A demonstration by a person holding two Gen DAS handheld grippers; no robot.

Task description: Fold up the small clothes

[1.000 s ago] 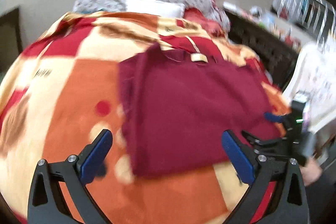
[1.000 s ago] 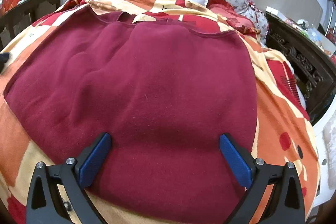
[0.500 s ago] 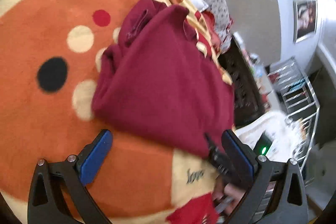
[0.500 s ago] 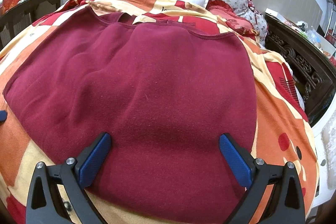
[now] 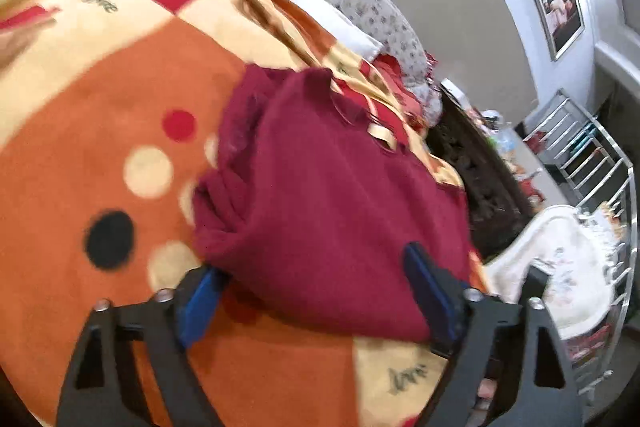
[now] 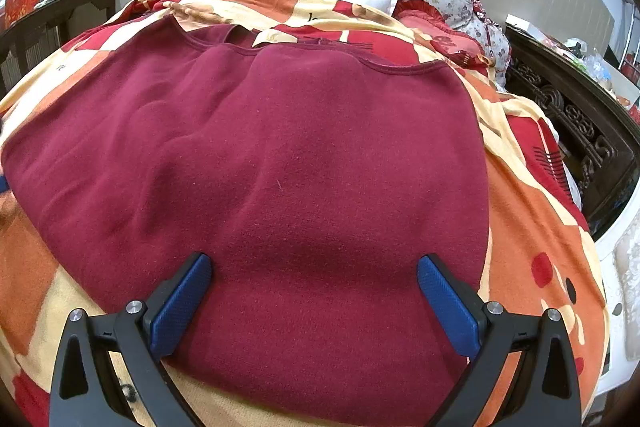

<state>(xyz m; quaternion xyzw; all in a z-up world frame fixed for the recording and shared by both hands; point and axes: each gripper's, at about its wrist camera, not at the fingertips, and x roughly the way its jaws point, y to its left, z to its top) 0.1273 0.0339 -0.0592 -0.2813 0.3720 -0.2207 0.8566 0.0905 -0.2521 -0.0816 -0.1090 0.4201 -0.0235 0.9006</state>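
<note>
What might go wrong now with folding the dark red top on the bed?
The left gripper has just been closing its jaws around the bunched corner of the dark red top. It may pinch several layers at once and drag the fold crooked. It may also snag the orange blanket underneath. The right gripper is open over the near hem and holds nothing down, so the top could slide.

Even indoor ceiling light, soft shadows; left wrist view motion-blurred, right wrist view sharp, both fisheye-bent with dark corners.

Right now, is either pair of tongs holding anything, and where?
Nothing held. Left tongs, just closing, straddle the maroon garment's near corner; right tongs hover open above it.
</note>
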